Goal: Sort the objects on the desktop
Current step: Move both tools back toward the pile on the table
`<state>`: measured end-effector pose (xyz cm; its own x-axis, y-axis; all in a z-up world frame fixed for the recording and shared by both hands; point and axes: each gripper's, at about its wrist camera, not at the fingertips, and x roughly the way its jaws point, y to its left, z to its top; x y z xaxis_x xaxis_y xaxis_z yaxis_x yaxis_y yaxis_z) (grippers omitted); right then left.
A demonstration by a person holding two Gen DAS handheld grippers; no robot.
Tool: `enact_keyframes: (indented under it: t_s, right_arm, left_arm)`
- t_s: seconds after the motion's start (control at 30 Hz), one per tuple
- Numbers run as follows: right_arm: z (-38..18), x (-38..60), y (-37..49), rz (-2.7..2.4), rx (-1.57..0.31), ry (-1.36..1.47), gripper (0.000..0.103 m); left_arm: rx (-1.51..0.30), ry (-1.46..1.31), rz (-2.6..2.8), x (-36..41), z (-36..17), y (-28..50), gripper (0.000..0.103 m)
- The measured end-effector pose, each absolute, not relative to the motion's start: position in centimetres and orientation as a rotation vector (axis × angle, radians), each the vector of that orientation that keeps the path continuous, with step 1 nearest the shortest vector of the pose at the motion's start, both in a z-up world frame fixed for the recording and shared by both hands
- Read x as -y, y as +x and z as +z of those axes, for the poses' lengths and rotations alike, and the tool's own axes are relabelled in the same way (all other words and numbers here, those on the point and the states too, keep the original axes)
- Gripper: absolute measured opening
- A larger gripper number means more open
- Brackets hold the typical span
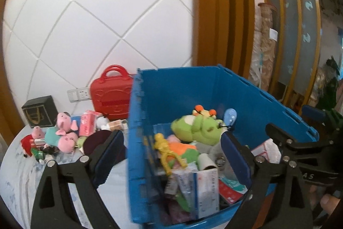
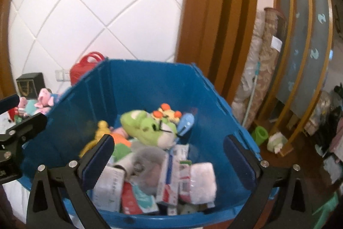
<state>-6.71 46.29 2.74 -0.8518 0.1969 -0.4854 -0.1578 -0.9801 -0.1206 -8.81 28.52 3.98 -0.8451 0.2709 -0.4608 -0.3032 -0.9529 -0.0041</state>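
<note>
We're looking at a white padded wall with diagonal seams, a wall socket low on it. Orange-brown wooden trim is running up beside it. A wood-framed frosted glass screen is standing right, rolled floral fabric leaning against it. We're seeing dark wood floor below.

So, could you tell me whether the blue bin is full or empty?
Partly full: the blue bin holds plush toys and packets, walls rising above them.

Home interior, lived-in room: white diamond-quilted padded wall panel, wooden frame trim, frosted-glass partition, rolled patterned bedding, plush toys on a table.
</note>
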Motion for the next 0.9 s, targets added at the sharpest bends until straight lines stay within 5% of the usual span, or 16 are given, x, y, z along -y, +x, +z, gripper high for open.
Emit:
enact_keyframes:
  t_s: [0.6,0.9]
  right_arm:
    - [5.8,-21.6,-9.5,2.998,0.190,-0.619,0.103]
    - [0.8,-9.5,-14.0,3.020,0.231,-0.898,0.103]
  left_arm:
    - [-0.034,-0.773,2.902,-0.9,1.1,-11.9,0.093]
    - [0.027,-1.054,2.934,12.4,-4.0,-15.6,0.093]
